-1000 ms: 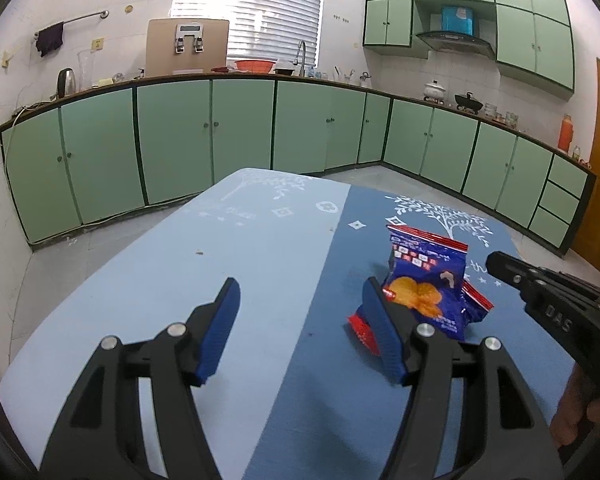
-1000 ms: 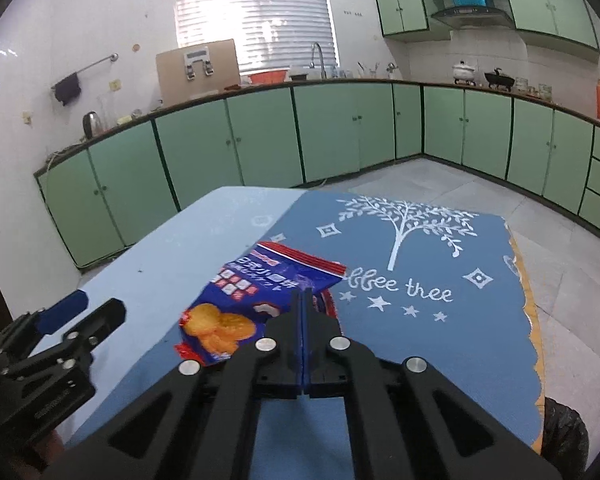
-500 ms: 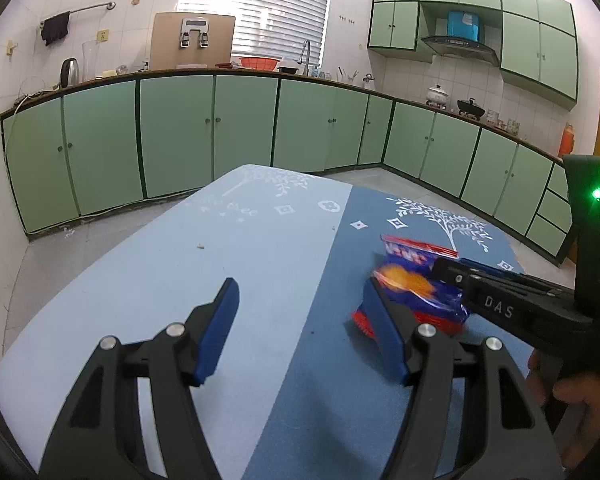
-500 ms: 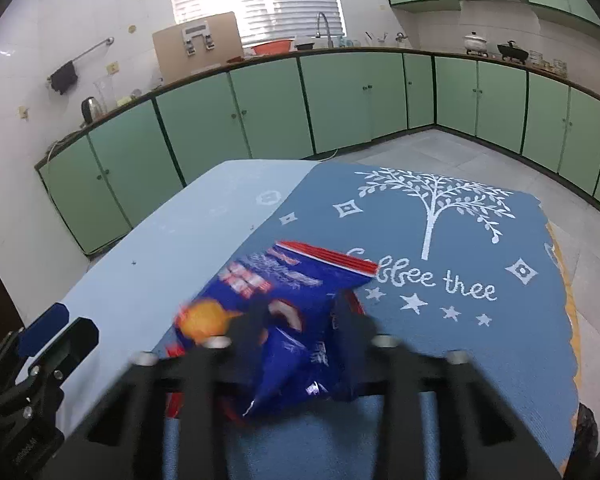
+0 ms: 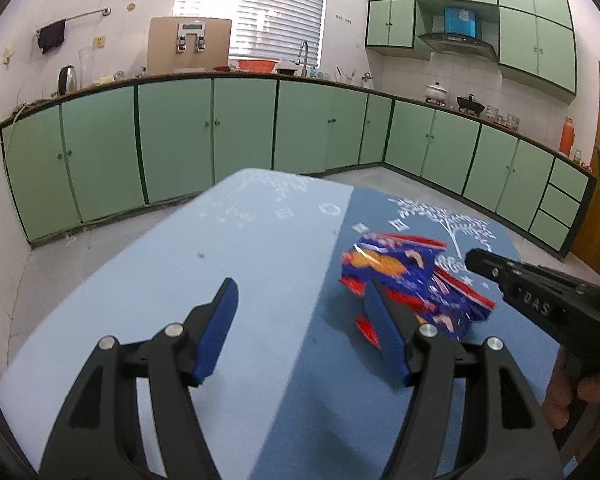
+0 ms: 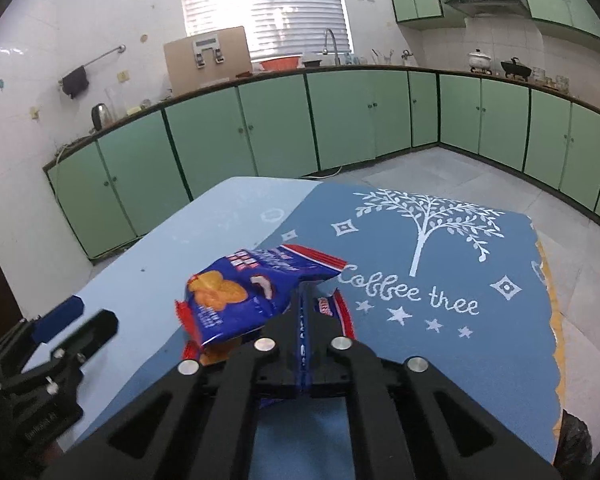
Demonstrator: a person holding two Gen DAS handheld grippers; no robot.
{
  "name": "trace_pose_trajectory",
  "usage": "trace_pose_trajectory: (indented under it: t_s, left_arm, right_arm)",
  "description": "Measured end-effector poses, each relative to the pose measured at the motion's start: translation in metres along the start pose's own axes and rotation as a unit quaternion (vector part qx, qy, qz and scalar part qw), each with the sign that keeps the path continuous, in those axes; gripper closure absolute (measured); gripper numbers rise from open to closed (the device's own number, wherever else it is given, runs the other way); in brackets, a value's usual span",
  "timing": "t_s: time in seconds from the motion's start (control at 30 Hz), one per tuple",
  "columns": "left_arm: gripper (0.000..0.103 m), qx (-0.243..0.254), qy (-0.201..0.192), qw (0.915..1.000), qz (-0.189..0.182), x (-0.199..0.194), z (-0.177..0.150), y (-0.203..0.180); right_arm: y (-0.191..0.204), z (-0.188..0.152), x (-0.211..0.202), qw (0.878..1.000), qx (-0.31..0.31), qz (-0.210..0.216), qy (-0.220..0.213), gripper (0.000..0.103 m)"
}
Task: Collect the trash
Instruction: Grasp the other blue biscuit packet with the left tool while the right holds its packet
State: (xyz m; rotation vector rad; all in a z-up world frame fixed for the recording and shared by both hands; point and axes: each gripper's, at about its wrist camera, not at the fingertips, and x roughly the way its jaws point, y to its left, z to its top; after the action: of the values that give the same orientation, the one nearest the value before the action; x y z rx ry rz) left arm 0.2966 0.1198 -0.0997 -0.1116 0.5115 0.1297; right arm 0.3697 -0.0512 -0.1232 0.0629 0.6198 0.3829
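Observation:
A crumpled blue and red snack wrapper rests on the dark blue half of the tablecloth. My right gripper reaches it from the near right; its jaws are closing, and the pads pinch the wrapper's right-hand edge. In the left wrist view the right gripper comes in from the right, held by a hand. My left gripper hovers over the cloth, open, with nothing between its blue pads. The wrapper lies just beyond its right finger. The left gripper also shows at the lower left.
The cloth, printed with a white tree, covers the table. A black bag sits on the floor below the table's near right corner. Green cabinets line the walls beyond a strip of tiled floor.
My right gripper, shut behind the wrapper, opened around it and has closed on its edge. The wrapper has crumpled and tipped up. The left gripper has stayed put.

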Motion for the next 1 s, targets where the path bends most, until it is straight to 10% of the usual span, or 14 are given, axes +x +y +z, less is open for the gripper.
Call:
trace_pose_trajectory:
  t_s: [0.3,0.53,0.87,1.0]
  left_arm:
    - [0.039,0.001,0.007,1.0000,0.004,0.018,0.011,0.008]
    - [0.039,-0.003,0.000,1.0000,0.006,0.017,0.010,0.008]
    - [0.038,-0.005,-0.001,1.0000,0.007,0.016,0.009,0.009]
    - [0.038,0.000,0.002,1.0000,0.005,0.017,0.010,0.008]
  right_arm:
    - [-0.016,-0.010,0.009,0.998,0.041,-0.026,0.032,0.036]
    - [-0.020,-0.019,0.029,0.994,0.040,-0.047,0.091,0.033]
    - [-0.008,-0.022,0.040,0.992,0.007,-0.058,0.116,0.094]
    - [-0.006,-0.021,0.034,0.993,0.003,-0.051,0.103,0.101]
